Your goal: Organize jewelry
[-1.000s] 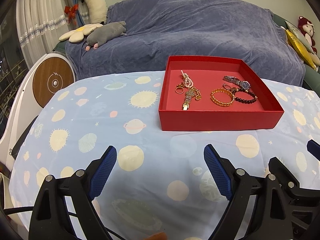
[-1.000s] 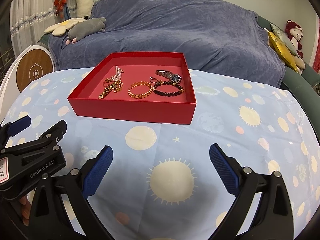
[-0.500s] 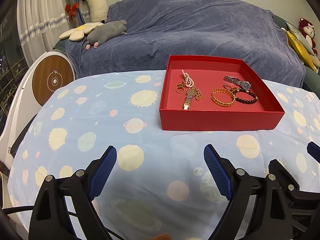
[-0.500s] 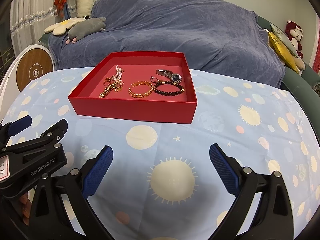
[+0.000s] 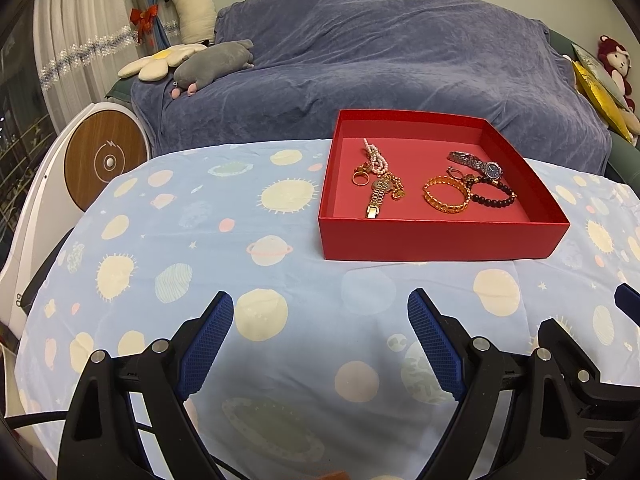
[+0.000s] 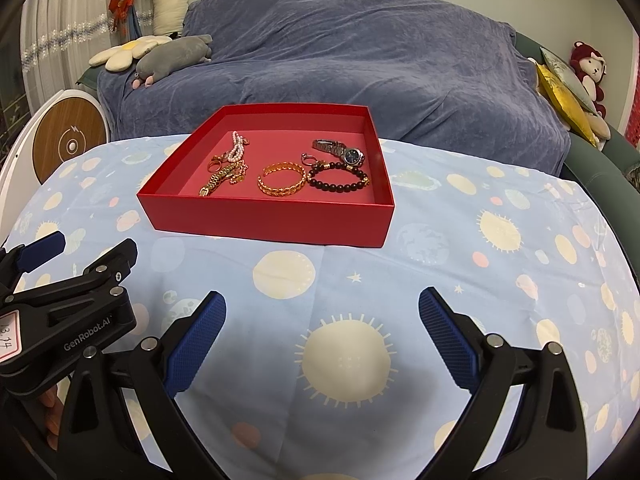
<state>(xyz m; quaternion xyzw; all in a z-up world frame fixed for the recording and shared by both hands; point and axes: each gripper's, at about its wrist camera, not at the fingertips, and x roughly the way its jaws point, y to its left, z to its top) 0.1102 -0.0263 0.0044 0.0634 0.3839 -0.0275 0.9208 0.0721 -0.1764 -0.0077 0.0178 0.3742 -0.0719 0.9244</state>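
Observation:
A shallow red tray (image 5: 440, 240) (image 6: 264, 218) stands on the planet-print cloth and holds all the jewelry. Inside lie a pink bead strand (image 5: 376, 156), a gold ring (image 5: 359, 178), a gold watch (image 5: 378, 196), a gold bangle (image 5: 446, 199) (image 6: 281, 180), a dark bead bracelet (image 5: 494, 196) (image 6: 338, 180) and a silver watch (image 5: 476, 163) (image 6: 340, 150). My left gripper (image 5: 320, 340) hovers open and empty over the cloth, short of the tray's near wall. My right gripper (image 6: 322, 340) is likewise open and empty, nearer than the tray.
A blue-covered sofa (image 5: 380, 64) rises behind the table, with plush toys (image 5: 212, 64) on its left arm and cushions (image 6: 564, 92) at the right. A white round device (image 5: 104, 160) stands off the table's left edge. The left gripper's body (image 6: 68, 308) shows at the right view's lower left.
Both views have shifted only slightly; the tray sits a touch higher in the right wrist view. Both grippers stay open, and the jewelry has not moved.

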